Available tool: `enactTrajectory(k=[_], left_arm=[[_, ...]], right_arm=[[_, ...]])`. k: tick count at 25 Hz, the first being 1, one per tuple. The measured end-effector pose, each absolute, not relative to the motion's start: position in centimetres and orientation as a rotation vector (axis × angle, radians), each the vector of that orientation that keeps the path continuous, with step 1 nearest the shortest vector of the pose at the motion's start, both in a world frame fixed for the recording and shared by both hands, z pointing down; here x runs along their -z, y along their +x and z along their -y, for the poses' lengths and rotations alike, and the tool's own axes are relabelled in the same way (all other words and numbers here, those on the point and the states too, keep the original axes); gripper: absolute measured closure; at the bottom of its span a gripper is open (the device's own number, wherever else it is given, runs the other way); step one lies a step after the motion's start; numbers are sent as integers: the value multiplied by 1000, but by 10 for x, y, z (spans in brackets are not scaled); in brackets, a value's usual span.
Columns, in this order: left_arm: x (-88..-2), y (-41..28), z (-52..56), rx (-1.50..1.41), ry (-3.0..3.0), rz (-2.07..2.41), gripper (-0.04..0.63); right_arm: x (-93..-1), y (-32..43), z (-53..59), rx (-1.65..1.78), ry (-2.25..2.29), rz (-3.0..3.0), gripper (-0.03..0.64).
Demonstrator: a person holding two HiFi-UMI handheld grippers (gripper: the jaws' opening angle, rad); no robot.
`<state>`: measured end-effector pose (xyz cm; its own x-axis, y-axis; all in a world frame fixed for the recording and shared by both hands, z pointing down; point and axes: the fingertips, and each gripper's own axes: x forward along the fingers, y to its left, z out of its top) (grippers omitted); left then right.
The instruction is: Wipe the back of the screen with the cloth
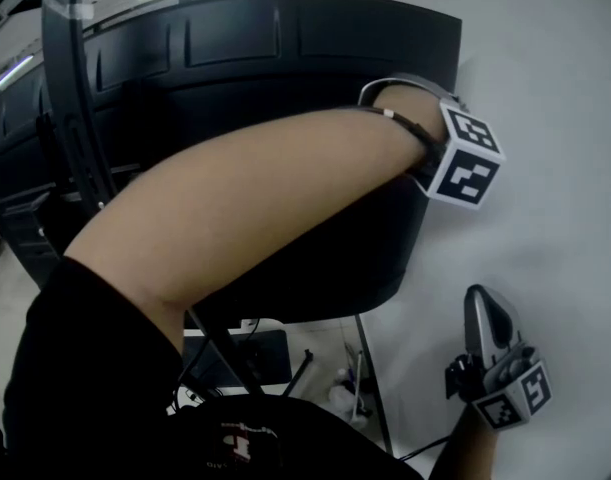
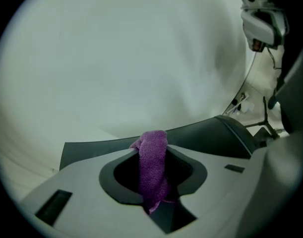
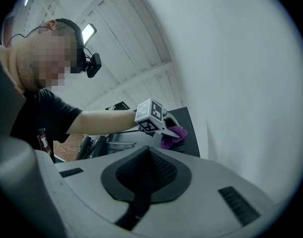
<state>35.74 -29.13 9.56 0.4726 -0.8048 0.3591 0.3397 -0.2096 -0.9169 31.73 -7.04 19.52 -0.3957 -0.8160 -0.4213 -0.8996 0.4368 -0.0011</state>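
Cloth (image 2: 152,165) in the left gripper view – purple terry, nubbly, one folded strip standing upright btwn the jaws of the left gripper (image 2: 153,182), which are clamped on it. The jaws are smooth grey plastic w/ dark curved pads (image 2: 119,180). Just past them runs the dark matte edge of the screen (image 2: 206,135); behind that is a plain white wall (image 2: 116,58).

Right gripper view: the right gripper (image 3: 147,170) has its jaws pressed together, nothing btwn them – ribbed black pads (image 3: 163,170) meeting in a V. Further off, the left gripper holds the cloth at the black screen's edge, close to the wall. One bare forearm (image 3: 101,120) runs out to it from a black sleeve (image 3: 47,113).

Head view: the screen's back is glossy black plastic, moulded in rectangular panels. The forearm crosses it to the right edge. There are two marker cubes (image 1: 470,158), one per gripper, white w/ black squares. The right gripper sits low at right, apart from the screen, jaws pointing up beside the wall.
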Motion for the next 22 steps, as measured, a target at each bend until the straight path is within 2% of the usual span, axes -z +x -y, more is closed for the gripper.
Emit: enactTrajectory(k=[5,11,16,22], left_arm=[[-103,320,214,936,-1570,-299,485],[-142,203,154,758,-1695,-326,486],[-237,111,158,877,-1737,-508,486],[-293,86,206,1059,-1618,-612,486]], right_arm=[[-187,308,76,-333,-1416,-2363,607],[-176,287,91,-336,-1286,-2421,607],[-179,276,108,-309,-1211,-2466,607],[-198,268,133,-226,-1198,-2515,607]])
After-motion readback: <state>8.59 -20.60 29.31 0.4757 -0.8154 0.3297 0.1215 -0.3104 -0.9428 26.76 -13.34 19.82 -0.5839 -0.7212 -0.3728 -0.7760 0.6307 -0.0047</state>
